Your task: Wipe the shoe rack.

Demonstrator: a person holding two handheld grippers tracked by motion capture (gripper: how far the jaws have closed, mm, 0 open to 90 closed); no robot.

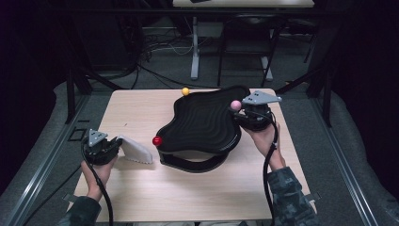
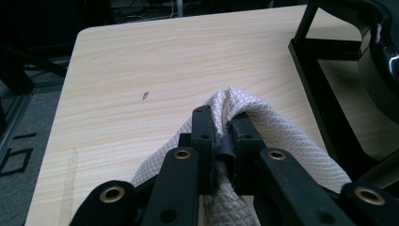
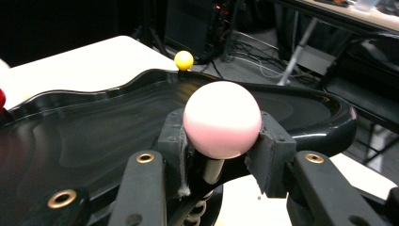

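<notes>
A black wavy tray [image 1: 202,123] stands on a black frame in the middle of the table. Ball knobs sit on its rim: yellow [image 1: 185,91] at the back, red [image 1: 157,141] at the front left, pink [image 1: 235,105] at the right. My right gripper [image 1: 238,112] is shut on the pink ball [image 3: 221,117], its pads pressing both sides. Beyond it lie the tray's ribbed bowl [image 3: 103,127] and the yellow ball [image 3: 183,60]. My left gripper [image 1: 117,144] rests on the table to the tray's left, shut on a bunched fold of white quilted cloth [image 1: 137,150]. The cloth [image 2: 282,129] drapes around the left gripper [image 2: 225,123].
The light wooden table [image 1: 141,108] has bare room at the back left and along the front. The tray's black frame [image 2: 320,103] stands close to the right of the cloth. Dark floor, cables and table legs lie beyond the far edge.
</notes>
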